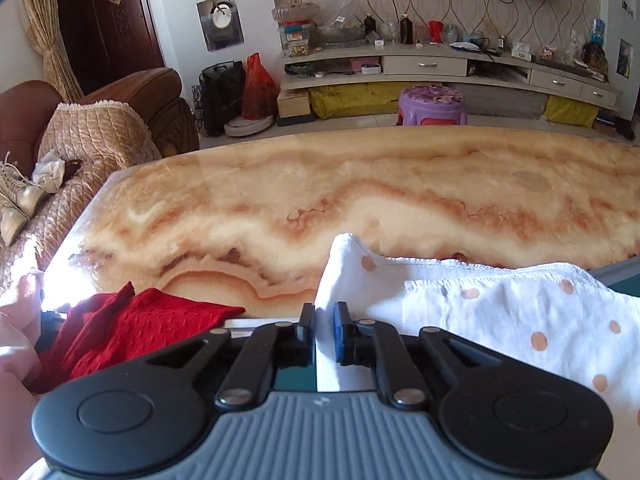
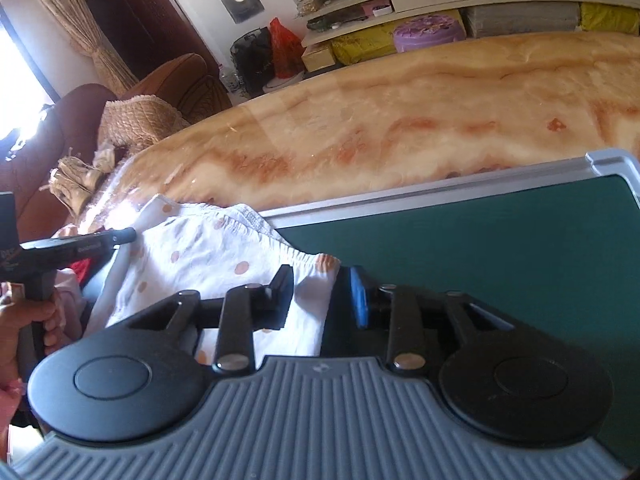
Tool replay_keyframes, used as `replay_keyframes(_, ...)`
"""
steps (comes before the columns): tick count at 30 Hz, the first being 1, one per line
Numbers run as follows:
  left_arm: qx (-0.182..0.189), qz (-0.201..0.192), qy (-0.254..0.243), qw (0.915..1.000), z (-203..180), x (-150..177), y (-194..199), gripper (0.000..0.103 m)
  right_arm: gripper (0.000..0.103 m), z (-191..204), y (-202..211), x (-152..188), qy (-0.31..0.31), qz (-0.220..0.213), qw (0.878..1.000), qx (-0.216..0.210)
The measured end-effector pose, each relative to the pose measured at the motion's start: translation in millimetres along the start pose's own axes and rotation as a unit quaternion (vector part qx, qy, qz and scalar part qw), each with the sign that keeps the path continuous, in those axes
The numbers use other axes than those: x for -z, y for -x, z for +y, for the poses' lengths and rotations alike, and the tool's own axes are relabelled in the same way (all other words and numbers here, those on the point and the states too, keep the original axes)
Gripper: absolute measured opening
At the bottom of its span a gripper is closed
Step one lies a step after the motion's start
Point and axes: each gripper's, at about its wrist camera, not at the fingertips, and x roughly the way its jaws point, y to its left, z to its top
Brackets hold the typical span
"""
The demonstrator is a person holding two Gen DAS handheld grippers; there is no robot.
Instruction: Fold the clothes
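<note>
While the marbled orange-and-cream worktop (image 1: 360,200) fills most of both views, the landmark for everything else is the green board (image 2: 500,248) with a silver frame that lies at its near edge. The white garment with orange polka dots (image 2: 208,256) is spread over the left part of that board, its elastic ruffled edge turned toward the board's bare green face and its far edge reaching past the frame onto the marble. A red knitted garment (image 1: 136,328) lies crumpled off the board's left end, beside pale pink fabric (image 1: 16,332) at the left edge of the view. The left claw (image 1: 323,330) sits at the polka-dot garment's left edge, over the board's left end; its jaws stand a narrow slit apart with the cloth's edge showing in the gap, and I cannot tell whether the pads actually press on it. The right claw (image 2: 320,296) hovers over the garment's right corner where it meets the bare green, jaws spread apart, with white cloth lying between them and not pinched. A hand (image 2: 28,320) grips the left tool's handle left of the board.
</note>
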Motion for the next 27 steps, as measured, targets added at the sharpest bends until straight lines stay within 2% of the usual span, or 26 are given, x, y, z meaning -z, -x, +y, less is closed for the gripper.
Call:
replay_keyframes(2,0.002,-0.017,0.013,0.9998,5.9,1.5,12.1,0.013,0.04,-7.3,8.3,3.5,-0.009,0.001,1.0,0.002)
replay_keyframes(4,0.058,-0.032,0.026,0.9975,10.4,6.3,28.5,0.015,0.04,-16.1,16.5,7.2,-0.022,0.007,1.0,-0.009)
replay_keyframes(6,0.128,-0.03,0.014,0.9912,5.6,15.1,43.5,0.025,0.04,-22.9,20.3,8.8,-0.035,0.015,0.999,-0.021)
replay_keyframes(7,0.149,-0.027,-0.002,0.9884,-0.7,21.2,49.9,0.025,0.04,-23.2,20.2,8.2,-0.037,0.016,0.999,-0.02)
replay_keyframes(9,0.16,-0.019,-0.051,0.9857,-21.6,37.2,58.7,0.025,0.04,-19.1,18.5,5.1,-0.032,0.01,0.999,-0.014)
replay_keyframes(11,0.153,-0.011,-0.086,0.9844,-39.5,51.8,60.7,0.025,0.038,-12.9,12.2,-0.5,-0.03,0.005,0.999,-0.012)
replay_keyframes(12,0.147,-0.008,-0.101,0.9839,-46.4,58.1,60.6,0.025,0.033,-7.3,7.4,-2.1,-0.022,0.011,1.0,-0.009)
replay_keyframes(13,0.14,-0.011,-0.113,0.9837,-50.1,63.0,60.6,0.025,0.006,-0.4,1.9,-2.9,-0.008,0.022,1.0,-0.003)
replay_keyframes(14,0.132,-0.019,-0.122,0.9834,-52.2,67.2,61.6,0.026,0.002,6.5,-3.7,-3.8,0.006,0.032,0.999,0.002)
replay_keyframes(17,0.104,-0.029,-0.135,0.985,-50.7,74.0,63.8,0.025,0.002,29.7,-7.3,-4.0,0.047,0.03,0.998,0.008)
replay_keyframes(21,0.077,-0.043,-0.146,0.9854,-44.9,81.7,67.6,0.021,0.002,43.7,3.1,-13.8,0.062,-0.003,0.998,-0.003)
replay_keyframes(24,0.075,-0.049,-0.144,0.9855,-42.7,84.4,69.3,0.021,0.002,42.5,-7.2,-17.8,0.066,0.013,0.997,0.038)
replay_keyframes(27,0.076,-0.052,-0.135,0.9865,-41.3,84.2,69.7,0.021,0.005,32.3,-18.8,-16.3,0.064,0.029,0.997,0.03)
